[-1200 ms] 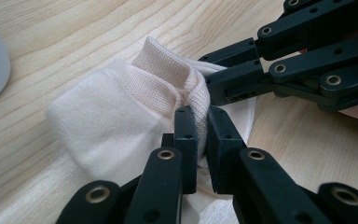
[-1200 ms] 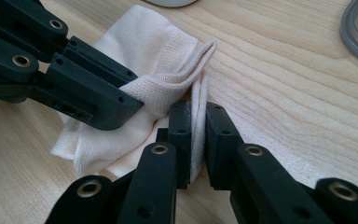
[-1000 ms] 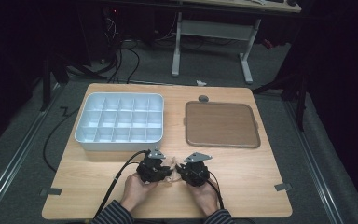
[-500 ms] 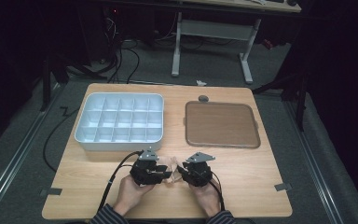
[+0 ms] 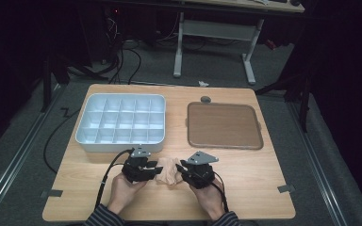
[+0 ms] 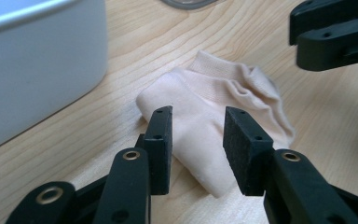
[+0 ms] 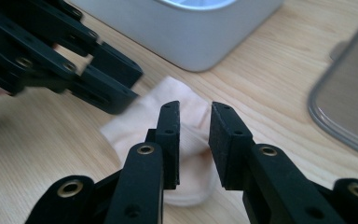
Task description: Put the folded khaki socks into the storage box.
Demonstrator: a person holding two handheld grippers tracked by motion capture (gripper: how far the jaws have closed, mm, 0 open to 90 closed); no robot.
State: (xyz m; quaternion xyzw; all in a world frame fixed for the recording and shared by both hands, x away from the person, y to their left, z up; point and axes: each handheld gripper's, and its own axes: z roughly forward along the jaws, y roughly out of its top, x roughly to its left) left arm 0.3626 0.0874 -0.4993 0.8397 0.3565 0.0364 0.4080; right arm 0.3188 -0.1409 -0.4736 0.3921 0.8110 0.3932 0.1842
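Observation:
A pale peach sock [image 5: 168, 170] lies crumpled on the wooden table near its front edge, between my two grippers. My left gripper [image 5: 156, 167] points at it from the left. In the left gripper view its jaws [image 6: 198, 126] stand apart over the sock [image 6: 214, 93], not pressing it, and have just been opening. My right gripper [image 5: 181, 168] faces it from the right. Its jaws [image 7: 195, 116] have just been closing to a narrow gap, with the sock [image 7: 130, 127] lying below and beyond them, untouched.
A white compartment box [image 5: 118, 145] stands just behind the left gripper. A shallow brown tray [image 5: 224, 125] lies at the back right, with a small grey disc [image 5: 206, 99] behind it. Taped marks sit near both front corners of the table.
The two grippers have drawn slightly apart, the left one shifting left. More of the sock now shows between them. Both pairs of jaws stand wider than a second ago.

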